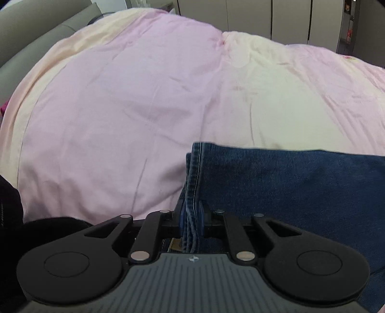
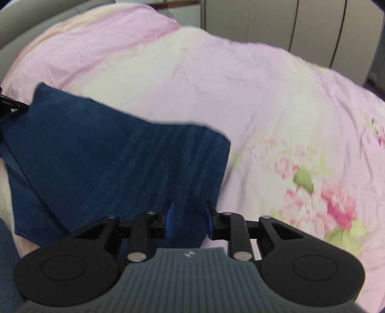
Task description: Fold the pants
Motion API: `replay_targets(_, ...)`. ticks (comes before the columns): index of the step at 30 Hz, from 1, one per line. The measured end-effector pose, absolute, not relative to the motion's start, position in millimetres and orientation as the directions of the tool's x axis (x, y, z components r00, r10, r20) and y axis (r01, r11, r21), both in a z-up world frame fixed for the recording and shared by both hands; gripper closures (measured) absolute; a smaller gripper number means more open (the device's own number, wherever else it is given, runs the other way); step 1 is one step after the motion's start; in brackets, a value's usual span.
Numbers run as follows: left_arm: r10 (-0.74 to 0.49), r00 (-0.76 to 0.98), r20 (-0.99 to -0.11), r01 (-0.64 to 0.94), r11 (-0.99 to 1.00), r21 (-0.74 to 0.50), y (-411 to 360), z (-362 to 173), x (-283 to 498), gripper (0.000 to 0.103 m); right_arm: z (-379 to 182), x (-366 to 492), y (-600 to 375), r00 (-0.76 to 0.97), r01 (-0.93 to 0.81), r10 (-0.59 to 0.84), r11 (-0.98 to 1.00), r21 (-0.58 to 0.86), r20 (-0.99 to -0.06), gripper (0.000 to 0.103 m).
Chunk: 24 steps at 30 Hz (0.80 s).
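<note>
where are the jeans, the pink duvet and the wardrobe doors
jeans [image 2: 115,154]: right wrist view, middle of the folded denim panel
pink duvet [image 1: 115,115]: left wrist view, bare pink stretch left of the denim
wardrobe doors [image 2: 269,24]: right wrist view, pale door panel behind the bed

A rumpled pink and cream floral cotton quilt [image 2: 276,101] is covering the bed; tall grey wardrobe doors [image 1: 276,16] are standing behind it.
</note>
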<state>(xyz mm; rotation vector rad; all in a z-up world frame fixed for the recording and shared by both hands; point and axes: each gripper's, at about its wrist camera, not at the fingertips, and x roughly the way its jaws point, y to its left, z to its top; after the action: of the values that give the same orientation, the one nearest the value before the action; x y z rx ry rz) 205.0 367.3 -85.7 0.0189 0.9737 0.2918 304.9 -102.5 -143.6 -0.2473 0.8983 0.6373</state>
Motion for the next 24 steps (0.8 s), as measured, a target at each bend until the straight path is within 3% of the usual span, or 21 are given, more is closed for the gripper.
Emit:
replay_targets(5, 0.190, 0.583, -0.790, -0.223, 0.972, 0.070, 361.8, -75.3, 228.5, 0.089, -130.9, 344.7, -76.2, 0.468, -0.637, 0.437, 0.769, 0.050, -0.768, 0.082)
replay_targets(9, 0.241, 0.528, -0.814, -0.266, 0.958, 0.111, 364.0, -111.9, 252.6, 0.092, -165.2, 388.2, -58.5, 0.439, -0.582, 0.342, 0.813, 0.027, -0.831, 0.088)
replay_targets(11, 0.229, 0.514, -0.826, -0.279, 0.956, 0.092, 368.9, -126.1, 256.0, 0.092, -180.5, 399.5, -58.9, 0.450, -0.562, 0.294, 0.827, -0.012, -0.843, 0.086)
replay_targets(14, 0.224, 0.510, -0.831, -0.284, 0.955, 0.083, 373.0, -136.0, 257.1, 0.091, -194.6, 413.1, -65.3, 0.415, -0.530, 0.309, 0.847, 0.049, -0.856, 0.085)
replay_targets(20, 0.266, 0.500, -0.824, -0.299, 0.946, 0.124, 374.5, -108.3, 238.8, 0.092, -181.7, 405.5, -67.7, 0.435, -0.529, 0.303, 0.848, 0.031, -0.848, 0.084)
replay_targets(24, 0.246, 0.513, -0.822, -0.312, 0.946, 0.088, 377.7, -79.9, 198.0, 0.091, -153.9, 359.5, -78.9, 0.421, -0.570, 0.360, 0.819, 0.066, -0.832, 0.084)
